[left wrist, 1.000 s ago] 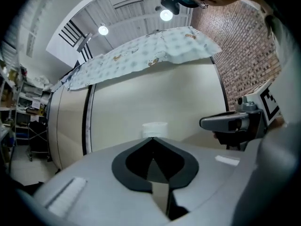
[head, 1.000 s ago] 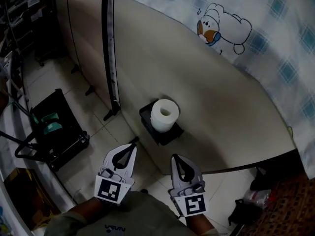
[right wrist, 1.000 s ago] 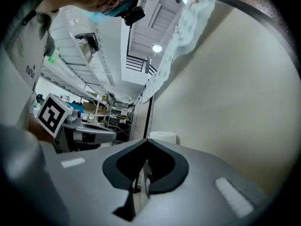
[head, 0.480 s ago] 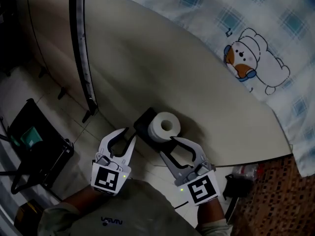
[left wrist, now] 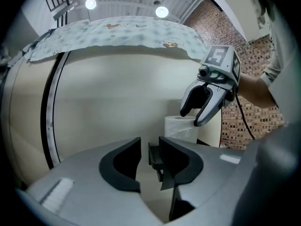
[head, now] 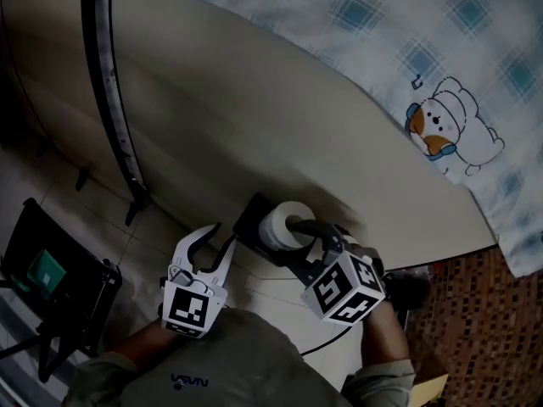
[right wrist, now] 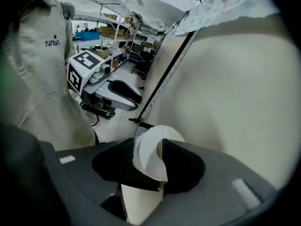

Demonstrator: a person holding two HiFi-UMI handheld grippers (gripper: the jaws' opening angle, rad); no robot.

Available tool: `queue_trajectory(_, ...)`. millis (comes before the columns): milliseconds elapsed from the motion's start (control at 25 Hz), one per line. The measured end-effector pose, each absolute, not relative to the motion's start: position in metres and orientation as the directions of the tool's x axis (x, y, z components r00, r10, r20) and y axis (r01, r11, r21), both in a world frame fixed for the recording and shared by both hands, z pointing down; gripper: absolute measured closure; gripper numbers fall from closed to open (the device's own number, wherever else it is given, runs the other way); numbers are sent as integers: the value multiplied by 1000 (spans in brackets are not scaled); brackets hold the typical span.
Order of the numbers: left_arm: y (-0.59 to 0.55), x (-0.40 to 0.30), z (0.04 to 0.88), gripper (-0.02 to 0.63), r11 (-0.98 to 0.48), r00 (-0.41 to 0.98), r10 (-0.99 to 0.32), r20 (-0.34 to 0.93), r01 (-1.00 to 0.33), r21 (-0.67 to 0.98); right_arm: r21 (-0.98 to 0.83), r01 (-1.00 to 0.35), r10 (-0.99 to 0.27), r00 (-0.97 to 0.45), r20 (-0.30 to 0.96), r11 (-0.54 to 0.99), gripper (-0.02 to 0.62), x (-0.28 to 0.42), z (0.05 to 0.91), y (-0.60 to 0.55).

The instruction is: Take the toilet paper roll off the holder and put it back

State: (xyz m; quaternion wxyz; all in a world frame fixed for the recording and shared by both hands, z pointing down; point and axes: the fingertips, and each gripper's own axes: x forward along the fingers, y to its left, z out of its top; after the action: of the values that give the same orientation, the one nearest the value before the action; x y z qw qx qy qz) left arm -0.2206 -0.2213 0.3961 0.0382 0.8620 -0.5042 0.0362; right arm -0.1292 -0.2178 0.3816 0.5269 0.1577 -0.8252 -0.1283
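Toilet paper roll [head: 284, 223], white, stands upright on its holder [head: 249, 219], a small black bracket fixed low on a beige wall panel [head: 254, 117]. Core hole faces up. The roll has not been lifted. Right gripper [head: 307, 227] comes at it from above, tilted steeply down, its marker cube [head: 344, 287] turned toward the head camera. Its jaws have just been opening and stand wide. The right gripper view shows the roll's top and side between them, one jaw on each side. I can't make out any pad pressing on the paper, so it is not gripped. Left gripper [head: 219, 237] sits just beside the holder on its left, roughly level and pointing at the panel. Its jaws have also just been opening but show only a narrow gap. Nothing is between them; the holder's dark edge is visible through the gap, further off. A black vertical strip [head: 106, 83] runs down the panel to the left. Above the panel hangs a blue-checked cloth [head: 356, 24] with a cartoon animal [head: 450, 130] printed on it. Pale tiled floor [head: 127, 244] below, with a black crate [head: 51, 278] at the lower left. Brick-patterned surface [head: 475, 312] at the lower right.
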Motion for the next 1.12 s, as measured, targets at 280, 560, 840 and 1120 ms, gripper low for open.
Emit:
queue_trajectory(280, -219, -226, 400, 512, -523, 523, -845, 113, -852, 32, 329, -74, -337, -246, 909, 942, 397, -128, 398, -221)
queue_trajectory(560, -206, -229, 411, 512, -532, 535, -837, 114, -845, 53, 268, -45, -272, -111, 956, 962, 397, -123, 421, -227)
queue_trajectory(840, -195, -227, 414, 512, -543, 545, -830, 122, -838, 52, 279, -26, -280, -91, 956, 960, 407, -126, 426, -229)
queue_trajectory(1120, -193, -222, 413, 512, -549, 552, -824, 125, -834, 56, 331, -145, -356, -224, 907, 933, 416, -125, 400, -225)
